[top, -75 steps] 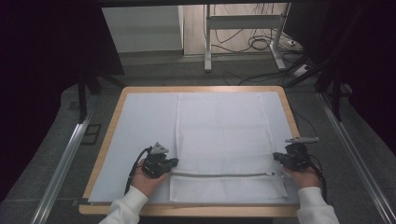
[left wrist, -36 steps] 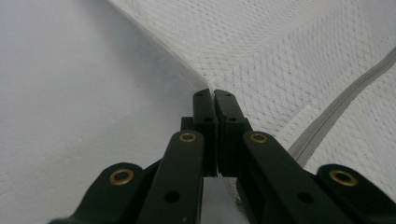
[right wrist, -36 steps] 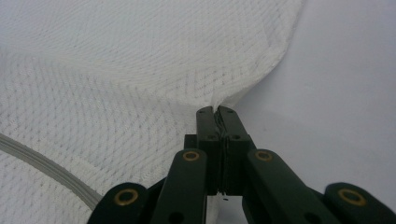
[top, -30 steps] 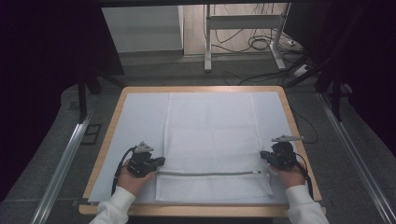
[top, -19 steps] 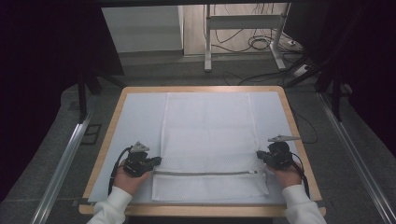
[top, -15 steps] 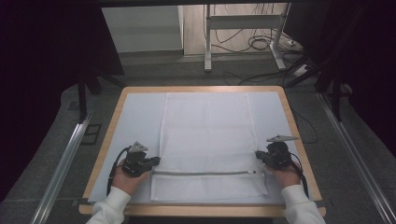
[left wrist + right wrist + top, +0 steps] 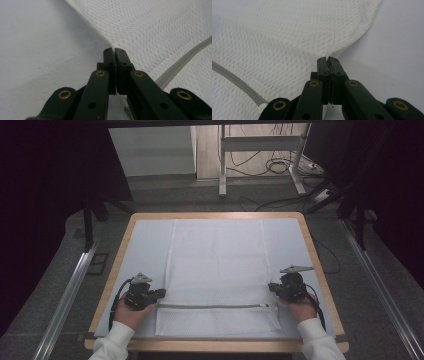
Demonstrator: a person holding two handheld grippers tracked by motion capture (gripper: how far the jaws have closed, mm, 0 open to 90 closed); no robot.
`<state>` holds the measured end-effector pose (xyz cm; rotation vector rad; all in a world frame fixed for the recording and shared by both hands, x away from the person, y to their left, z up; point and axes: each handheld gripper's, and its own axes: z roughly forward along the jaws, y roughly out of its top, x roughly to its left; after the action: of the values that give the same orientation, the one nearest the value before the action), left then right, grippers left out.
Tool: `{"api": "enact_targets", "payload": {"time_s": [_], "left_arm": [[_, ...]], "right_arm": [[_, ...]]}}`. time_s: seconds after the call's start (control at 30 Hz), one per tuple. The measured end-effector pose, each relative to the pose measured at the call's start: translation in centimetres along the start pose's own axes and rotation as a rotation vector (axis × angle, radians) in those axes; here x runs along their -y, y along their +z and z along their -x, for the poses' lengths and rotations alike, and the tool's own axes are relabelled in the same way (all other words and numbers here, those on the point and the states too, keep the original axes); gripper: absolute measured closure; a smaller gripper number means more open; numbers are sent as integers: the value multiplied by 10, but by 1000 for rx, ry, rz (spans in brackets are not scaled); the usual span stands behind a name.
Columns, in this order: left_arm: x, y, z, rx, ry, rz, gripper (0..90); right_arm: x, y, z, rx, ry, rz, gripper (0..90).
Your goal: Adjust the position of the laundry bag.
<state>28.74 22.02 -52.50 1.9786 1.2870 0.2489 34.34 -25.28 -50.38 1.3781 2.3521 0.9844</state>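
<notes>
A white mesh fabric bag with a grey zipper (image 7: 216, 270) lies flat on the pale blue cover of the wooden-rimmed surface (image 7: 145, 245), running from near the far edge down to the near edge, roughly centred between the left and right edges. Its grey zipper (image 7: 215, 306) runs crosswise close to the near edge.

The left gripper (image 7: 161, 293) sits at the bag's left side, just above the zipper line, held by the person's left hand (image 7: 131, 312). In the left gripper view the jaws (image 7: 114, 51) are pressed together with the bag's left hem pinched between their tips, the mesh pulled to a small peak there.

The right gripper (image 7: 271, 287) sits at the bag's right side, at about the same level, held by the right hand (image 7: 299, 309). In the right gripper view its jaws (image 7: 327, 59) are likewise closed on the bag's right hem, the cloth gathered into a fold at the tips, with the zipper passing off to the lower left.
</notes>
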Motion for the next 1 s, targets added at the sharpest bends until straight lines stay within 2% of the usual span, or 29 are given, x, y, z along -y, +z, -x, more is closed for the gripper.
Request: {"api": "enact_targets", "payload": {"time_s": [0.53, 1.0], "left_arm": [[7, -8, -15, -12, -27, -10, 887], [9, -8, -19, -17, -36, -21, 886]], "right_arm": [[-2, 7, -15, -41, -29, -13, 874], [-2, 9, -19, -44, -40, -19, 874]]}}
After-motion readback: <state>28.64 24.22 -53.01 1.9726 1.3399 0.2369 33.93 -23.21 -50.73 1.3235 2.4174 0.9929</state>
